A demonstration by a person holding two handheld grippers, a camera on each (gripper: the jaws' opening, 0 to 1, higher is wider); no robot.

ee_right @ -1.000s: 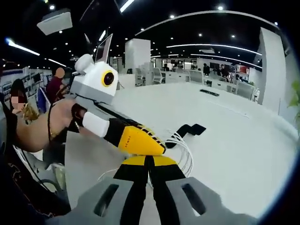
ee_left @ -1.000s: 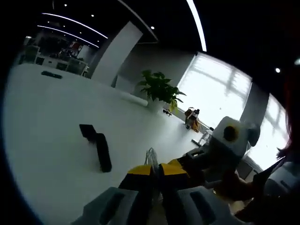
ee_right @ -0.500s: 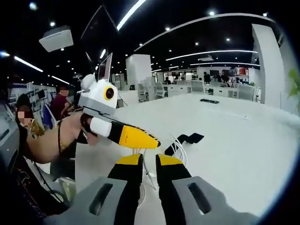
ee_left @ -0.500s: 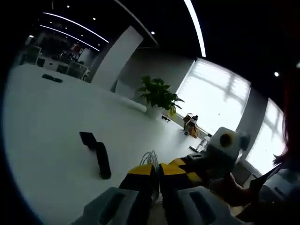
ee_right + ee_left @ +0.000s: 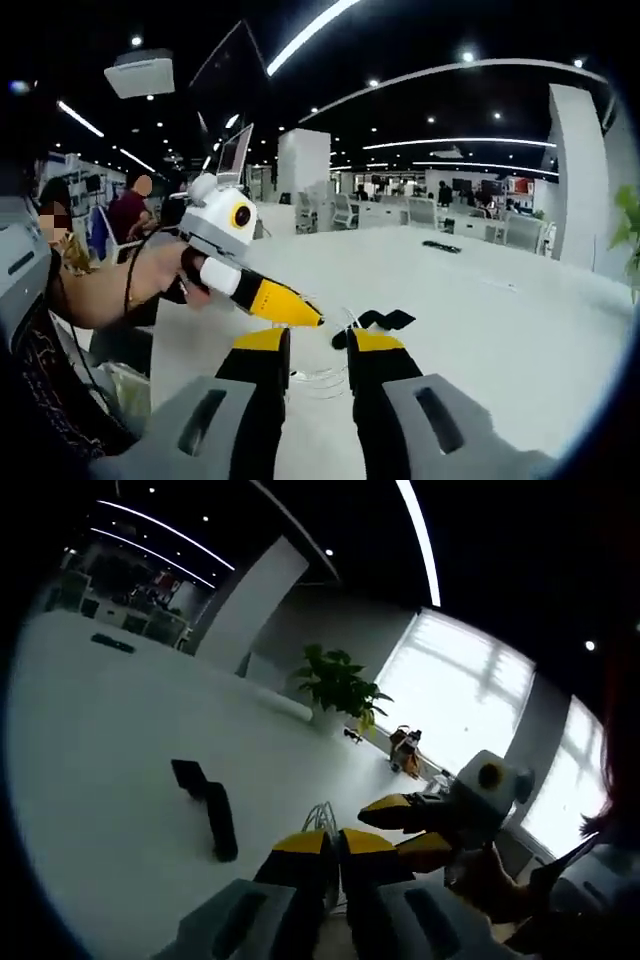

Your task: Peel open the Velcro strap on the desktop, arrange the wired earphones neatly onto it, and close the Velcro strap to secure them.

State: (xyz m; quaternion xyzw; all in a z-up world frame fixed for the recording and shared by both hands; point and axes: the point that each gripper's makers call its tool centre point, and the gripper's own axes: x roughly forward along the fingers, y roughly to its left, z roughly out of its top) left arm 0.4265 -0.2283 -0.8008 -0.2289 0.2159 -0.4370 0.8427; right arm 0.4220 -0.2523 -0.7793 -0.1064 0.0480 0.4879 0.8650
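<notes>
Step in hand: earphone arranging. Your left gripper (image 5: 331, 842), jaws closed, pinches the white earphones (image 5: 320, 815). Your right gripper (image 5: 318, 345), jaws apart, holds nothing. Velcro strap (image 5: 212, 810) lies on desk (image 5: 100, 740), just left of the earphones. Next: lay the cable across the strap w/ care.

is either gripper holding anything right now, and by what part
The left gripper is shut on the white earphone cable, pinching a loop of it. The right gripper is open and holds nothing; the black Velcro strap lies untouched.

The right gripper's (image 5: 318, 345) jaws are held apart above the earphones (image 5: 325, 375); the strap (image 5: 372, 322) lies beyond on the surface (image 5: 500, 330).
</notes>
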